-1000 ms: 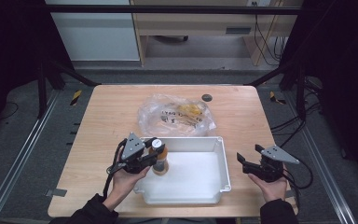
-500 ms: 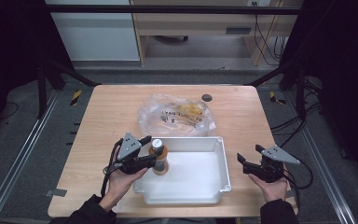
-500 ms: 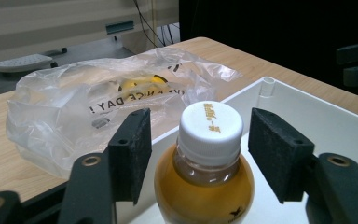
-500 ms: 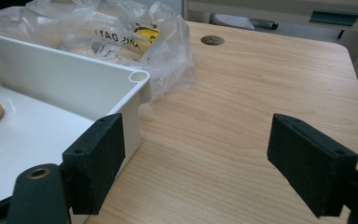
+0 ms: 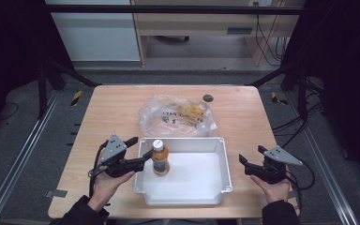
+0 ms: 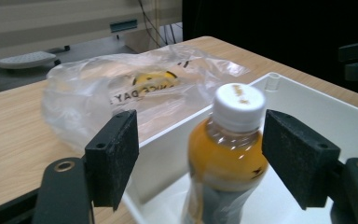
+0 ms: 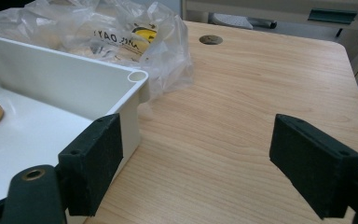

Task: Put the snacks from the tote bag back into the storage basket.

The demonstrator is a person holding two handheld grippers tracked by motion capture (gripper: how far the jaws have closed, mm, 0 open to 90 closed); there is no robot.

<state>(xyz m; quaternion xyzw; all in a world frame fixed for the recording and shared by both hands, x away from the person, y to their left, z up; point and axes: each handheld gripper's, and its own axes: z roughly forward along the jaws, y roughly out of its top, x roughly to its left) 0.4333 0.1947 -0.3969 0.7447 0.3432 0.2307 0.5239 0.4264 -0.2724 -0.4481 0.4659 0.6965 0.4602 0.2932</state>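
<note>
One orange juice bottle (image 5: pixel 160 157) upright at white bin's (image 5: pixel 215 197) left wall; left gripper (image 5: pixel 139 152) jaws just opened, released around it; right gripper (image 5: pixel 250 161) unclenched, holding nothing, near tabletop's right edge.

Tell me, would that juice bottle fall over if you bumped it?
Probably: the juice bottle stands tall and narrow in the white tub, nearly full, so top-heavy. Its smooth sides may slip. The left gripper jaws have just opened, clear of it.

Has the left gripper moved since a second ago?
Yes. The left gripper has backed off leftward from the bottle, out past the bin's left wall; its jaws have just been opening, leaving the bottle standing free.
</note>
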